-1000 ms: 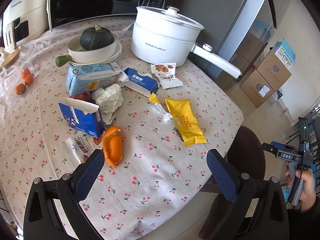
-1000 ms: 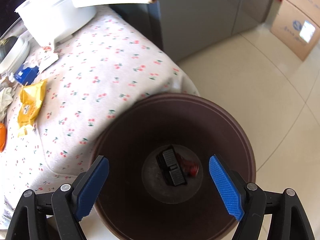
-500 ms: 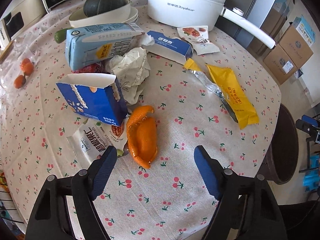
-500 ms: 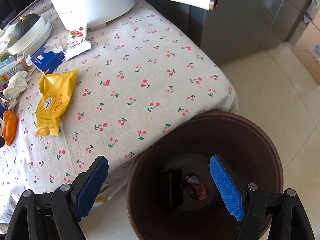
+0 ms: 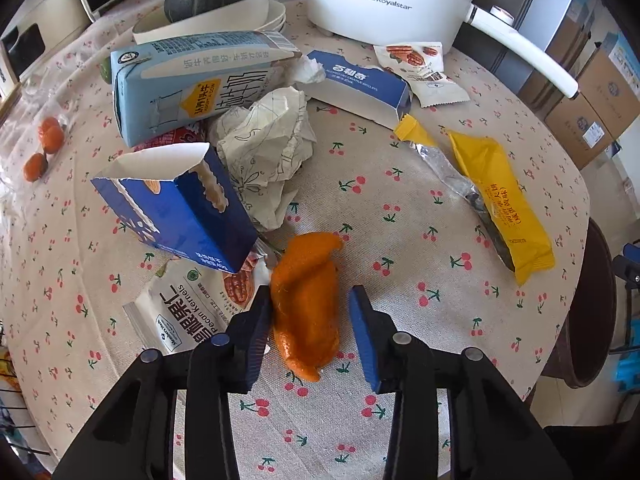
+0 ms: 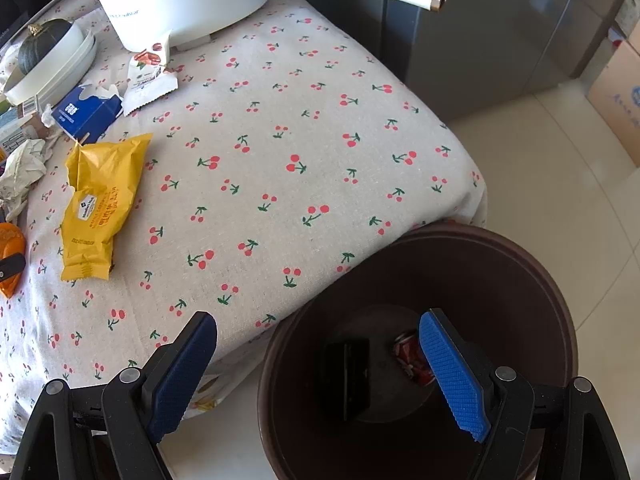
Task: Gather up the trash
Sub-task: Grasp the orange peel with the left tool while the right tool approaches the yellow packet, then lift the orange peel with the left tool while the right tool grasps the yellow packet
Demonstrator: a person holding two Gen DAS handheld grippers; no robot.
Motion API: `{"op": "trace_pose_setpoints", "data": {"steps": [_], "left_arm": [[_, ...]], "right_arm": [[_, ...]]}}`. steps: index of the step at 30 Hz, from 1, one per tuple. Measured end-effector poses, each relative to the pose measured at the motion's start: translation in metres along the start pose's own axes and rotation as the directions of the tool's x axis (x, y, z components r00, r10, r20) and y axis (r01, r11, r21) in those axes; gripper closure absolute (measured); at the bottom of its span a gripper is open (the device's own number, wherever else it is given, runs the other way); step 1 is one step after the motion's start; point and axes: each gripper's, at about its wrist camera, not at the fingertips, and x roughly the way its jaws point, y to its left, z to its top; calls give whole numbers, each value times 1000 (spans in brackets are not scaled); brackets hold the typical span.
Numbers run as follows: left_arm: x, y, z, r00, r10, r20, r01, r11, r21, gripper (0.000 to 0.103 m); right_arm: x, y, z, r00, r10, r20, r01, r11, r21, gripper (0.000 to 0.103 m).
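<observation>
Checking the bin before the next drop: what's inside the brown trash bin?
In the brown trash bin: a black boxy item and a crushed red wrapper, partly hidden behind the right tool's finger. The bottom's near part is out of frame.

Peel [image 5: 306, 300] is lying on the worktop [image 5: 400, 208] between the left tongs [image 5: 310, 336], right of a nut packet [image 5: 192, 312]; a bin [image 6: 420, 360] is standing beside the worktop.
</observation>
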Motion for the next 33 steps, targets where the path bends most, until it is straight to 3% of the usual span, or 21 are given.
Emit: {"op": "trace_pose_setpoints", "data": {"steps": [2, 10, 15, 16, 17, 19, 22, 24, 30, 32, 33], "left_arm": [[-6, -3, 0, 1000, -15, 15, 14, 1000, 14, 77], [-29, 4, -9, 994, -104, 41, 104, 995, -5, 87], [-35, 13, -20, 986, -166, 31, 166, 986, -31, 85], [-33, 14, -22, 986, -168, 26, 169, 985, -37, 79], [-31, 14, -23, 987, -157, 21, 158, 987, -38, 69], [-23, 13, -25, 992, -125, 21, 126, 992, -31, 59], [-9, 10, -22, 997, -71, -3, 71, 997, -19, 57], [0, 12, -22, 998, -58, -27, 57, 998, -25, 56], [2, 9, -18, 999, -40, 11, 40, 999, -30, 57], [2, 9, -16, 999, -47, 12, 47, 998, -34, 71], [0, 10, -16, 998, -56, 13, 56, 998, -41, 72]], "right_arm": [[0, 1, 1, 1000, 1, 2, -1, 1000, 3, 17], [-1, 15, 13, 999, 30, 20, -31, 999, 29, 17], [5, 38, 23, 996, 83, 26, -84, 995, 53, 15], [6, 44, 25, 995, 97, 23, -98, 994, 56, 15], [8, 49, 26, 994, 110, 20, -111, 992, 56, 14], [12, 59, 28, 992, 122, 13, -122, 991, 50, 14], [18, 70, 29, 993, 116, 1, -116, 993, 32, 14], [21, 72, 30, 993, 115, -7, -114, 993, 29, 14], [26, 73, 35, 993, 115, -8, -114, 992, 51, 14], [28, 75, 37, 993, 118, -9, -117, 991, 60, 14], [29, 76, 37, 992, 122, -8, -121, 991, 63, 14]]}}
